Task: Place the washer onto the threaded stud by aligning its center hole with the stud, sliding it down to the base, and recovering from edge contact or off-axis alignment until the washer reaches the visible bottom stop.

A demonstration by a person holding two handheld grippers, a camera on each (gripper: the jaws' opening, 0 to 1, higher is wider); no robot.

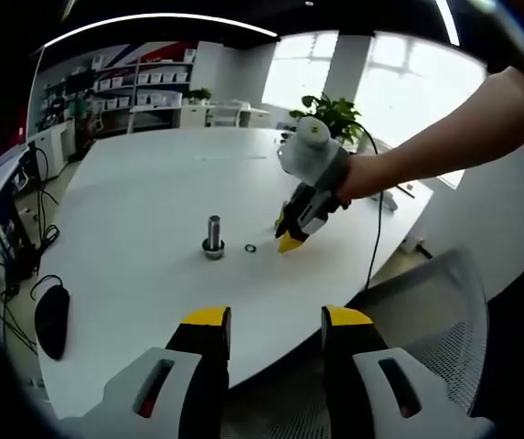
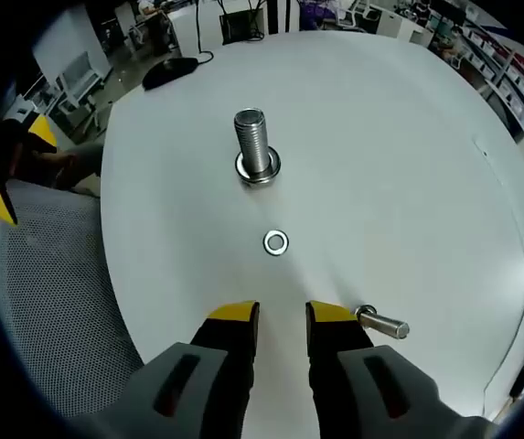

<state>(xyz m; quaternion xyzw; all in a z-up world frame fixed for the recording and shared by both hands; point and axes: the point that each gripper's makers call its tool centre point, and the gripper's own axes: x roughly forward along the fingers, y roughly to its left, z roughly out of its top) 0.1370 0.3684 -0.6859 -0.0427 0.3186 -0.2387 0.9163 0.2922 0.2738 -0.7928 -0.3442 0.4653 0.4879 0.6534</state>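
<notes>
A threaded steel stud [image 2: 255, 146] stands upright on its wide base on the white table [image 2: 408, 183]. The small washer [image 2: 275, 242] lies flat on the table, between the stud and my right gripper [image 2: 282, 315]. That gripper hovers just short of the washer, open by a narrow gap with nothing in it. From the left gripper view the stud [image 1: 213, 236], the washer [image 1: 250, 248] and the hand-held right gripper [image 1: 291, 240] sit mid-table. My left gripper [image 1: 277, 320] is open wide and empty, back at the table's near edge.
A loose bolt [image 2: 382, 322] lies on its side just beside the right gripper's jaw. A grey mesh chair [image 2: 51, 302] stands at the table's edge. A black mouse [image 1: 51, 318] and a cable [image 1: 376, 238] lie on the table. Shelves and a plant [image 1: 335, 114] are far back.
</notes>
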